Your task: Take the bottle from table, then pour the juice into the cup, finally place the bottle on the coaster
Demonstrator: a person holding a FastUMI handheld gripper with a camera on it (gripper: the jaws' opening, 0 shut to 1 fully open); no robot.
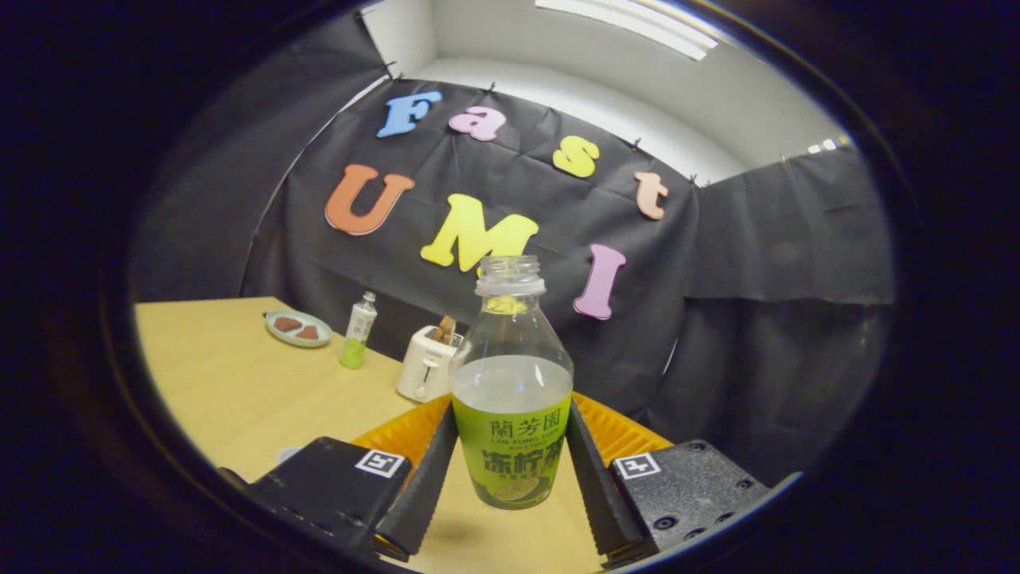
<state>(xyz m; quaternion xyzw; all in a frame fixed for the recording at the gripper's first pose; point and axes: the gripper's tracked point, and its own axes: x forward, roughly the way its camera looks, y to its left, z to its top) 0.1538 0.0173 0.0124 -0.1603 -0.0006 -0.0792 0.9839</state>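
Note:
A clear uncapped bottle (511, 375) with a green label stands upright between my fingers, about half full of pale juice. My gripper (511, 414) is shut on it, with both fingers pressing on the label's sides. Its base hangs a little above the wooden table (239, 391), and a faint shadow lies beneath it. An orange ribbed round coaster (625, 434) lies on the table just behind the bottle, partly hidden by it and by my fingers. A small pale rim (288, 454) peeks out beside my left finger block; I cannot tell what it is.
A white toaster (425, 368) with toast in it stands beyond the bottle to the left. Farther left are a small bottle with green liquid (358, 331) and a plate (298, 328) holding brown pieces. Black cloth walls close the booth behind.

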